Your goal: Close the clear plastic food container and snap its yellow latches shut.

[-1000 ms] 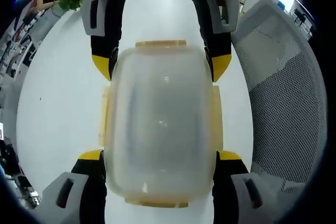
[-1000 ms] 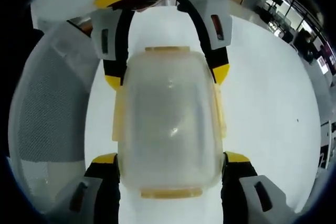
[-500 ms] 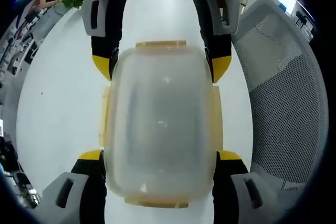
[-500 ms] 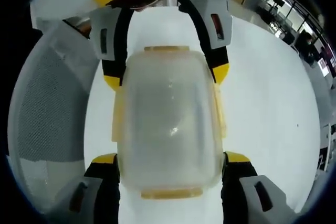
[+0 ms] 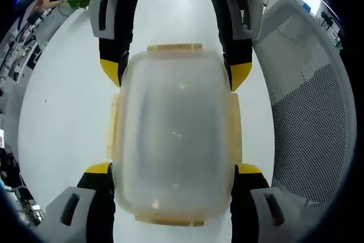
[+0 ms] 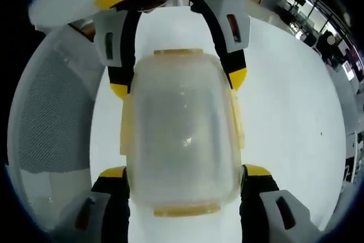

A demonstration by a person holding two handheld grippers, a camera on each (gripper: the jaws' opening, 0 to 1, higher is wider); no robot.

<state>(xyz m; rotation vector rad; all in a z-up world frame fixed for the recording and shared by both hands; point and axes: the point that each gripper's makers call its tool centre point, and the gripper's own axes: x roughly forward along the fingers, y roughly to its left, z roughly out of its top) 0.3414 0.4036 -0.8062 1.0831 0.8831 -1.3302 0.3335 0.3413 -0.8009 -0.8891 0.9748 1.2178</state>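
The left hand-held gripper [image 5: 172, 169] pinches the near end of the clear container [image 5: 173, 140], its 2 jaws pressed on the long sides. The container's long axis runs straight ahead, over the white surface [image 5: 62, 112], beside a mesh chair [image 5: 307, 112]. The right hand-held gripper [image 6: 183, 170] clamps the opposite end, facing the left one (yellow latches [image 6: 234, 120] appear folded down).

Container [image 5: 173, 140] cloudy translucent plastic (faint glossy glints); chair [image 5: 310, 106] grey woven mesh; table [image 5: 62, 112] smooth matt white.
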